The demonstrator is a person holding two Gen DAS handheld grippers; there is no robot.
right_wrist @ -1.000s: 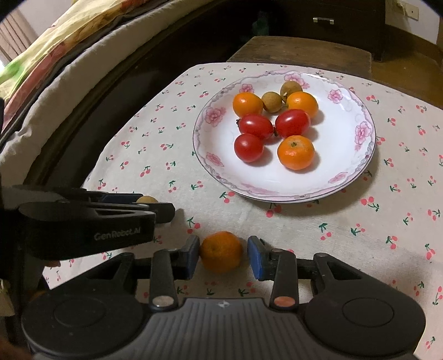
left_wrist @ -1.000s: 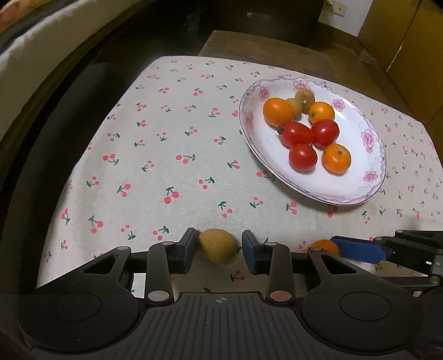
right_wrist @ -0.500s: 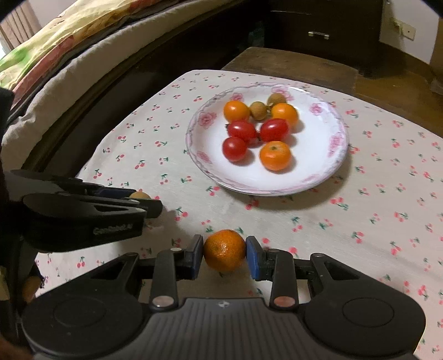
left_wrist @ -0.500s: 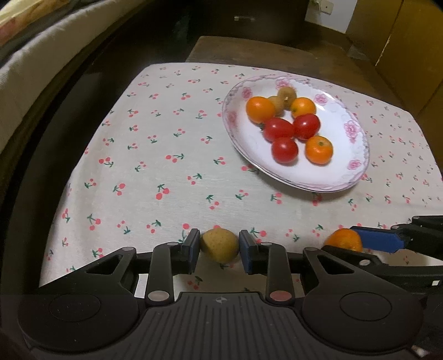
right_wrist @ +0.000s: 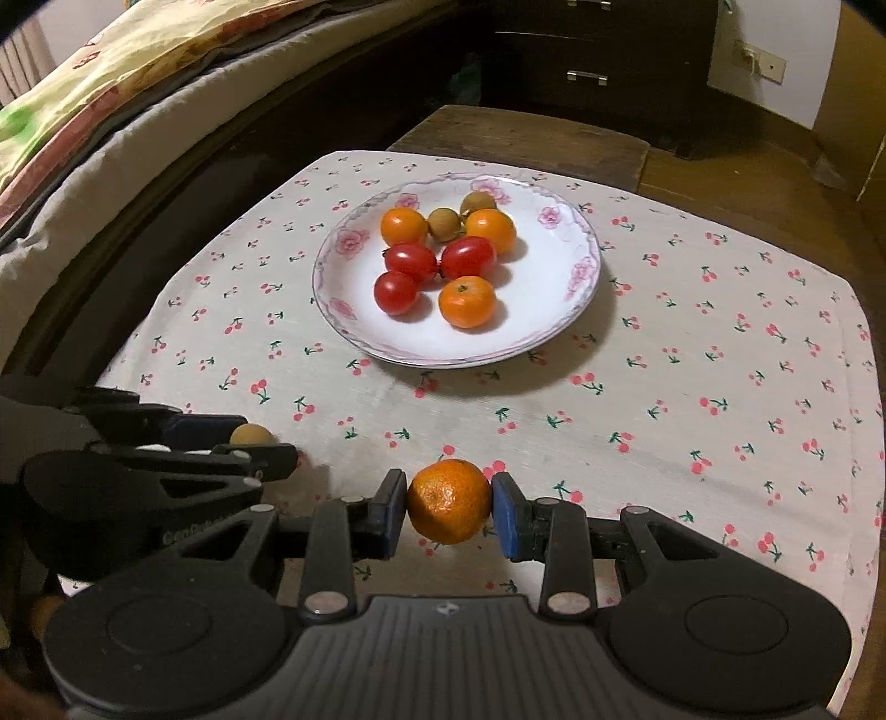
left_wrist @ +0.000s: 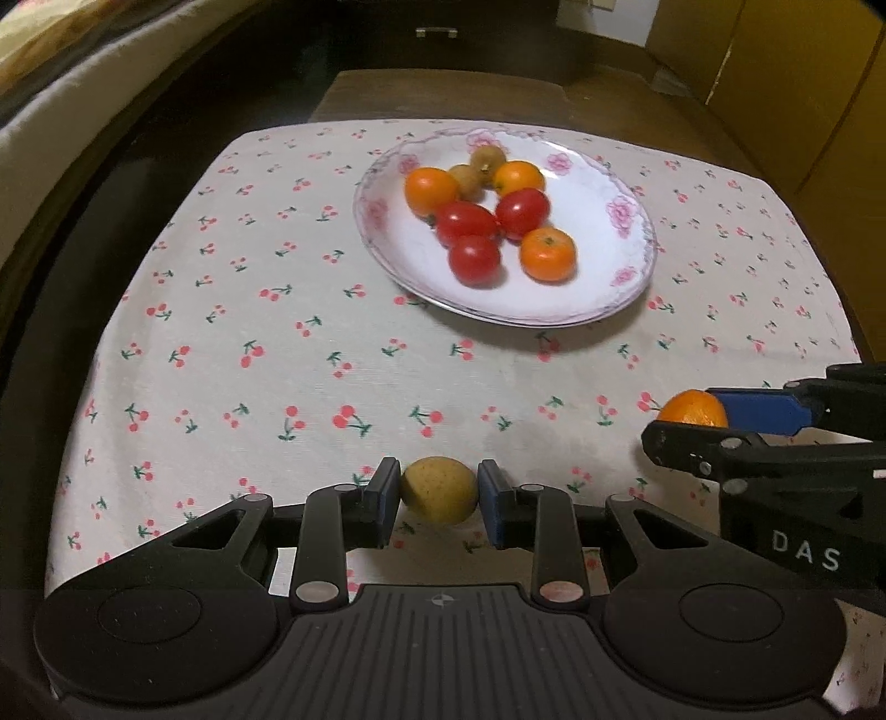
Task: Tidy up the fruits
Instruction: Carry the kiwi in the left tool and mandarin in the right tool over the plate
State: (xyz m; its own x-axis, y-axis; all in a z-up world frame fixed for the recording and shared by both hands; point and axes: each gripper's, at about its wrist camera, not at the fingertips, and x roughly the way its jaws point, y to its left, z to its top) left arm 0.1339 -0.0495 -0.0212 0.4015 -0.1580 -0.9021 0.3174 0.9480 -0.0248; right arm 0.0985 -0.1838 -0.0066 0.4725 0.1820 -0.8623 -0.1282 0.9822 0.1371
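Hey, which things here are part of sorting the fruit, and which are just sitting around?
Part of the job:
- yellow-brown fruit, pinched in the left hand-held gripper
- small orange, pinched in the right hand-held gripper
- flowered plate with oranges, tomatoes and brown fruits

Just around:
- cherry-print tablecloth
- bedding
- dark drawer unit

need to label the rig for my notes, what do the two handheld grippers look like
Both are alike: a black plastic body with a ribbed centre panel, two round discs and silver rivets on black linkage arms. The left gripper and right gripper have blue finger pads. White lettering marks their sides. No cables or sleeves show.
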